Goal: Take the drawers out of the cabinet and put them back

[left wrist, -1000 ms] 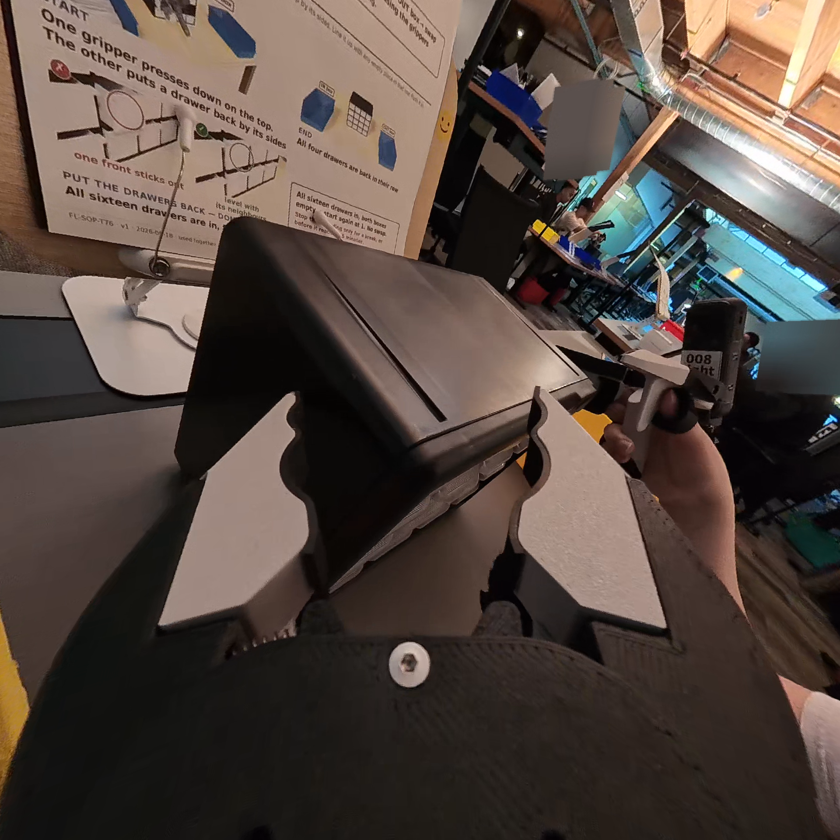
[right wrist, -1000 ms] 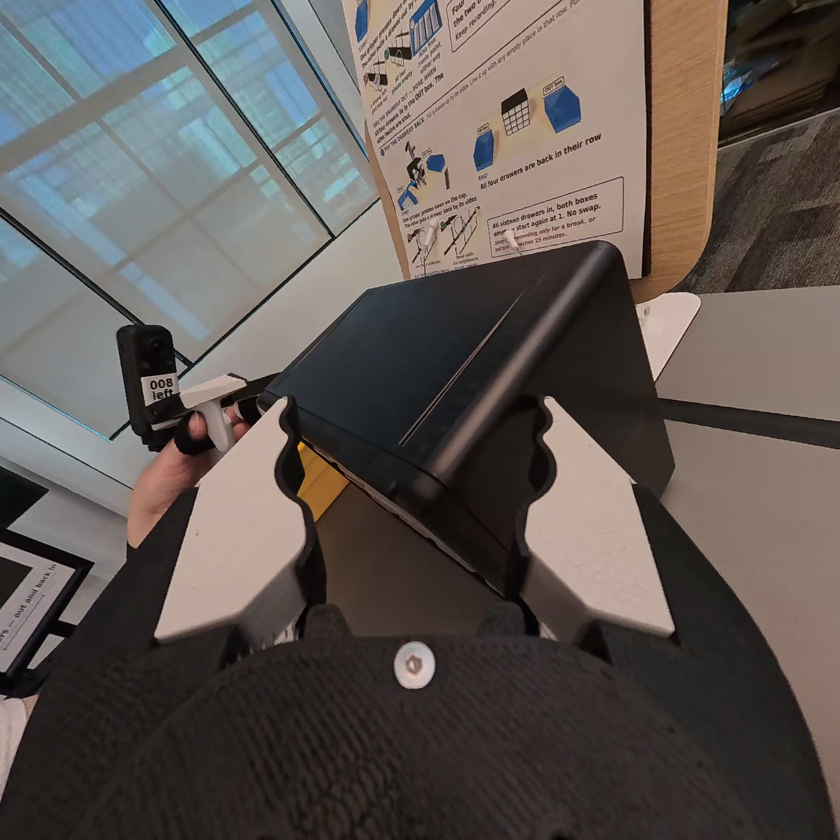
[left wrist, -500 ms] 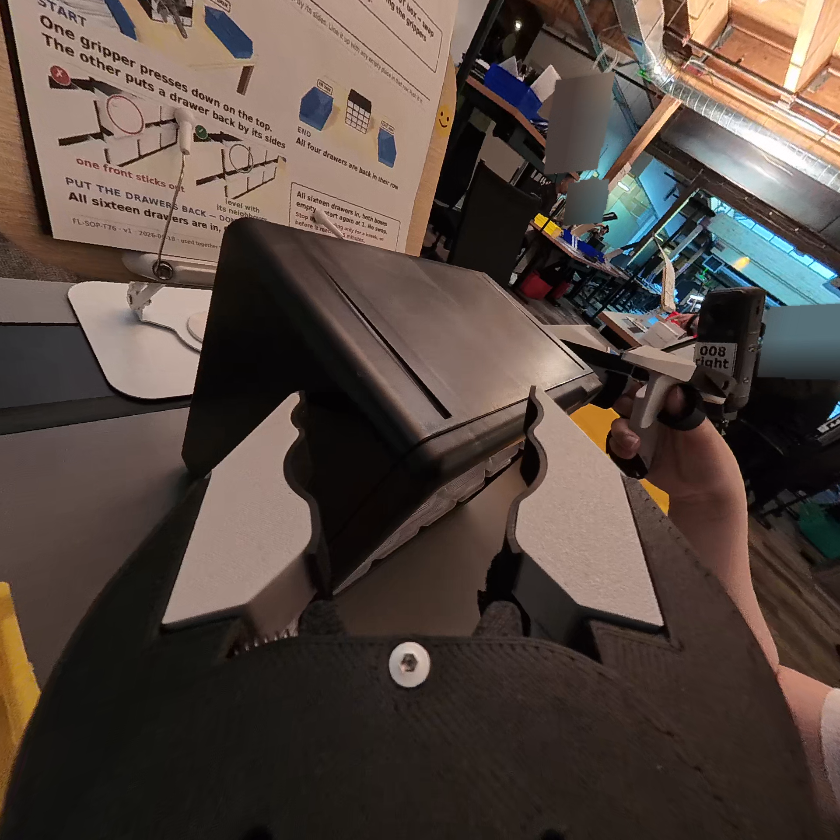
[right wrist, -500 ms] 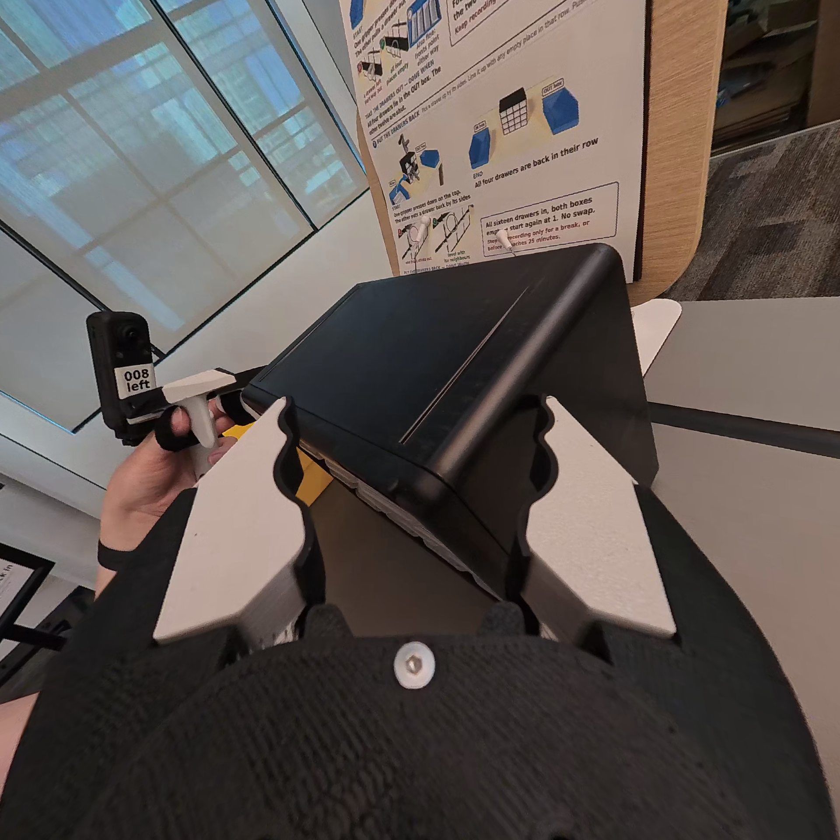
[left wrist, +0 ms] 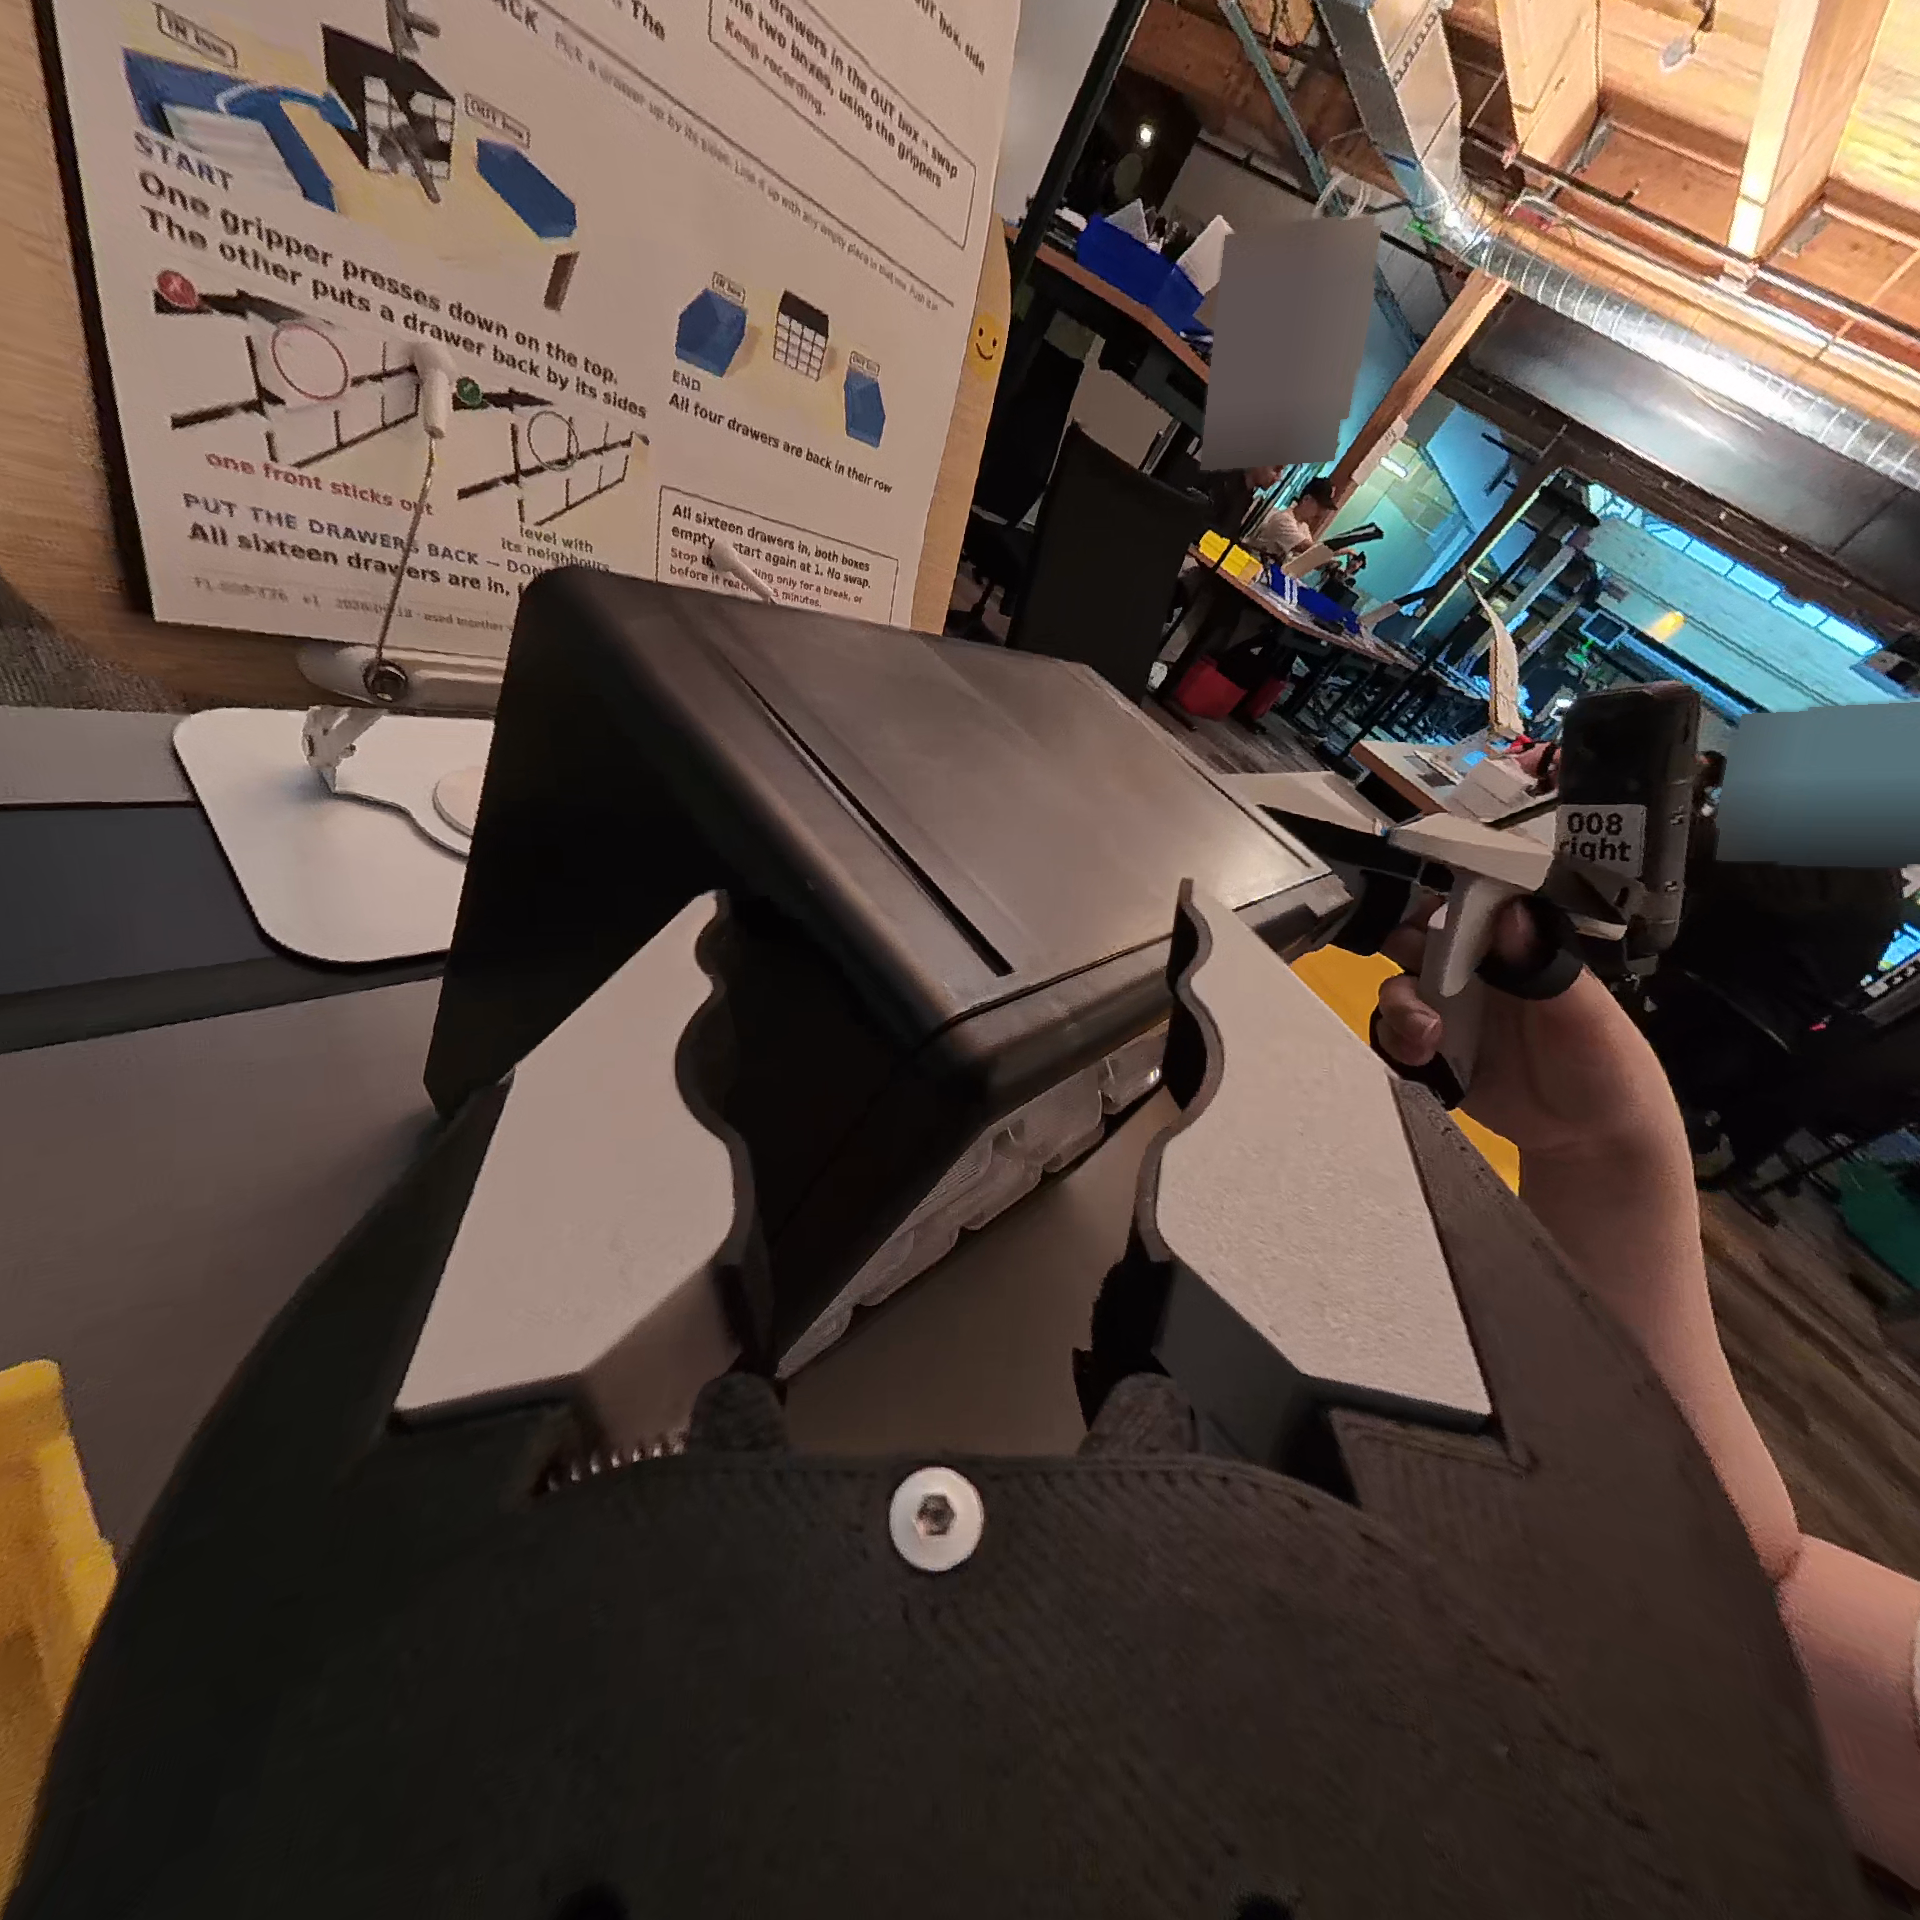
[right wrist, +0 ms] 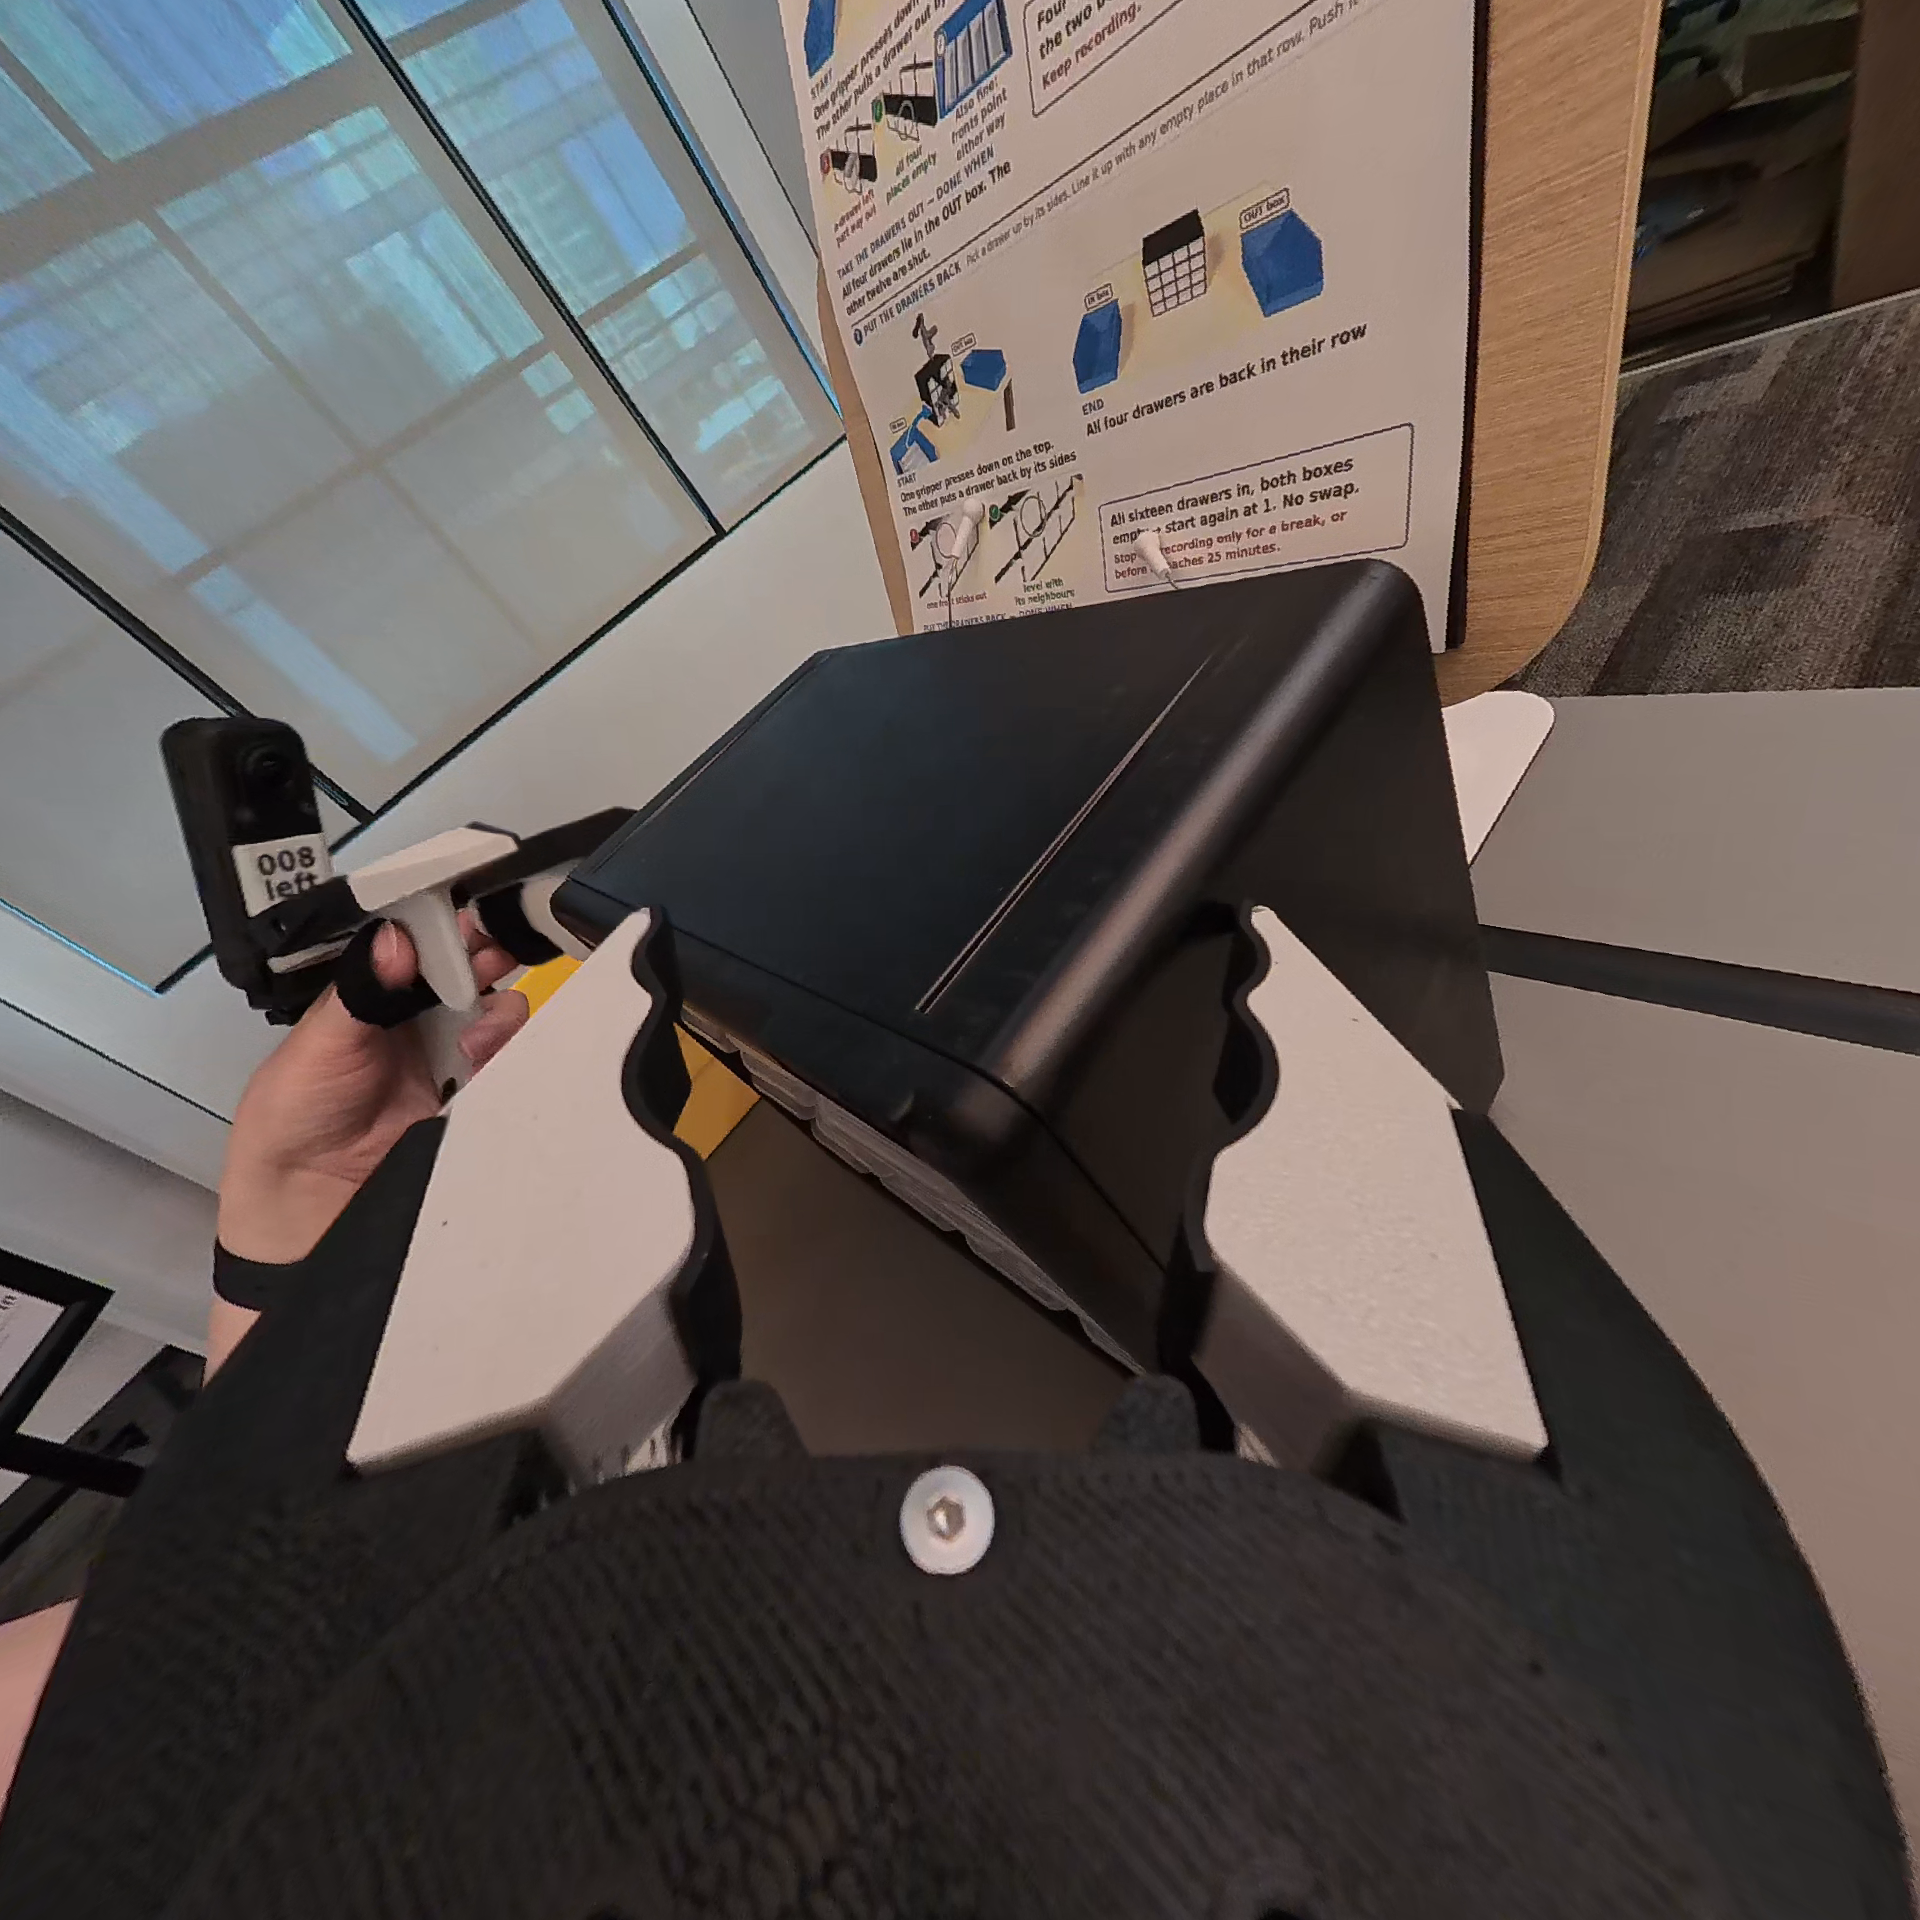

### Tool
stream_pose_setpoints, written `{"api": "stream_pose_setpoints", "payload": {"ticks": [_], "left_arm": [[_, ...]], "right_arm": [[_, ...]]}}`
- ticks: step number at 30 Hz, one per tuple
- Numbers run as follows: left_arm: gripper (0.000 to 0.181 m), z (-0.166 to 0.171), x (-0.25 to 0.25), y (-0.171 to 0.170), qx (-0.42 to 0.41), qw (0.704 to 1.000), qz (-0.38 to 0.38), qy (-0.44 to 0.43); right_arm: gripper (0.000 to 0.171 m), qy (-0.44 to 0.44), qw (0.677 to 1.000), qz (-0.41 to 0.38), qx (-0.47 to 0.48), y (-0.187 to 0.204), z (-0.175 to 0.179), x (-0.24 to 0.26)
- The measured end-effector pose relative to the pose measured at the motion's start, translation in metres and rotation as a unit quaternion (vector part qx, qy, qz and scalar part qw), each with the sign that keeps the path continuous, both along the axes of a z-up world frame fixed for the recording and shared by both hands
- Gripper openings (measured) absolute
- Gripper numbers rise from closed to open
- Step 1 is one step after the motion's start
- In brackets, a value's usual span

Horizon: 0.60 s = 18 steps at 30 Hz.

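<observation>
Cabinet [left wrist: 914, 894], black, stands on the grey table [left wrist: 187, 1164], with clear drawer fronts [left wrist: 997, 1174] lining its near face. Left tool [left wrist: 945, 1049] is spread wide, straddling the near left top corner edge; whether its fingers touch is unclear. Right tool [right wrist: 951, 1039] is likewise spread around the near right corner edge. Bare table lies open on the outer side of each corner. Yellow bin [right wrist: 717, 1081] sits beside the front. Poster [right wrist: 1153, 301] stands just behind.
</observation>
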State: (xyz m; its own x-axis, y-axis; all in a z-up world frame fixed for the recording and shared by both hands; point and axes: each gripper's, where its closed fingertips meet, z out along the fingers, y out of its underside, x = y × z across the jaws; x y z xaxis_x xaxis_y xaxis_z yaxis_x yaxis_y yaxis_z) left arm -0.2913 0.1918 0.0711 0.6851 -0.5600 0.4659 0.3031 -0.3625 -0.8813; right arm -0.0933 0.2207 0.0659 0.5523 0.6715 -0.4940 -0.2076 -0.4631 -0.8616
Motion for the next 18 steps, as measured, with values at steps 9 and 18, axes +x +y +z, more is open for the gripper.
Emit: {"api": "stream_pose_setpoints", "payload": {"ticks": [9, 18], "left_arm": [[0.015, 0.037, -0.014, -0.01, 0.127, 0.992, 0.027, 0.002], [0.0, 0.036, 0.011, -0.02, 0.155, 0.976, -0.009, 0.155]], "right_arm": [[0.102, -0.026, 0.999, -0.01, 0.017, 0.001, -0.001, -0.001], [0.099, -0.087, 0.991, -0.043, 0.091, -0.001, 0.013, -0.001]]}}
